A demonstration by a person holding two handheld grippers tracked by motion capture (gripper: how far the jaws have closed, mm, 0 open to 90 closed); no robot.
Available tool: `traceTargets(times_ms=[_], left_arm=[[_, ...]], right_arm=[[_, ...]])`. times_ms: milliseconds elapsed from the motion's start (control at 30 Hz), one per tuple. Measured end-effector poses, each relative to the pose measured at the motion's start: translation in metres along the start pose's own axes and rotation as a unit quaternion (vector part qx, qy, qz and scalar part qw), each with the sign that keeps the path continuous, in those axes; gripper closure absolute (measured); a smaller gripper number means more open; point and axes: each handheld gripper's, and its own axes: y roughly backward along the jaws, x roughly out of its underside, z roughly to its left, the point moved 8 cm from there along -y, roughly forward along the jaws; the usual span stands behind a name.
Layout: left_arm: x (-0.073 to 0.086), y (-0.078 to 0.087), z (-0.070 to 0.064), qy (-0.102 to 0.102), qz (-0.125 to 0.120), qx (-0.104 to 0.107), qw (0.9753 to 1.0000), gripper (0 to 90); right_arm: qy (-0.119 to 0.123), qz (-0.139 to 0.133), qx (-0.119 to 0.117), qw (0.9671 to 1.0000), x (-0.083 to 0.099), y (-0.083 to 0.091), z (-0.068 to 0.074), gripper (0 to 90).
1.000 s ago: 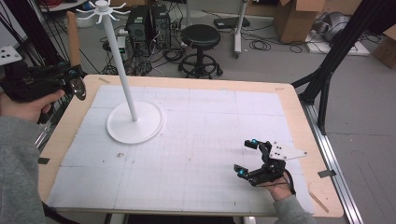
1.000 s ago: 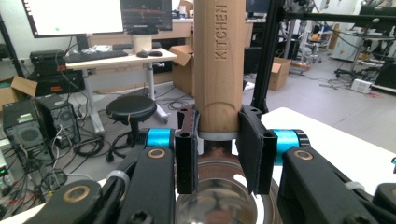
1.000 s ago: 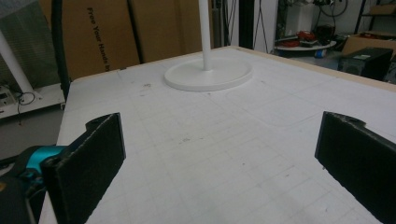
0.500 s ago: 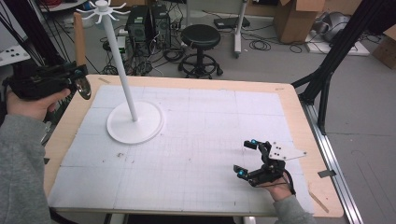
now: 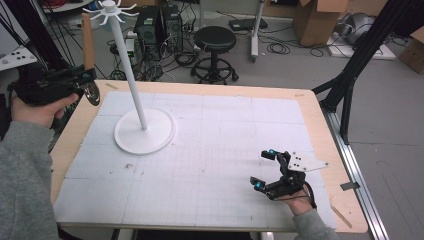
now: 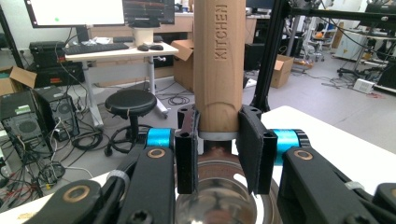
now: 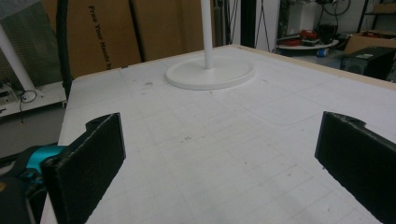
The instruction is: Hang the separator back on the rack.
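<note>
The left gripper [image 6: 218, 154] had its jaws clamped on the base of a wooden handle [image 6: 219, 60] (stamped "KITCHEN"), which rose upright between them, a shiny metal bowl just below. It hovered at the table's [image 5: 310, 107] left edge, near the white stand [image 5: 144, 131]. The right gripper [image 5: 267, 170] rested wide open, holding nothing.

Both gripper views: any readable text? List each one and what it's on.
"KITCHEN": stamped down the wooden handle that the left tool is shut on.
"Free Your Hands b...": printed on the cardboard beyond the table edge, right gripper view; the end is cut off by a dark post.
Monitor screens behind the handle: contents too small to read.
</note>
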Motion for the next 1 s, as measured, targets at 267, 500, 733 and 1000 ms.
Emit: traceTargets(times_ms=[267,500,733,1000], left_arm=[[0.001,-0.004,-0.002,-0.002,0.004,0.003,1.0000,69.4],[0.002,-0.006,-0.004,-0.002,0.004,0.008,1.0000,69.4],[0.004,-0.014,-0.008,0.000,0.006,0.009,0.9999,69.4],[0.005,-0.019,-0.010,-0.008,0.004,0.009,0.9999,67.9]], right_arm=[[-0.002,0.000,0.000,1.0000,0.000,0.000,0.000,0.8],[-0.001,0.000,0.001,1.0000,0.000,0.000,0.000,0.8],[0.000,0.001,-0.001,1.0000,0.000,-0.001,0.001,0.8],[0.002,0.000,0.000,1.0000,0.000,-0.001,0.001,0.8]])
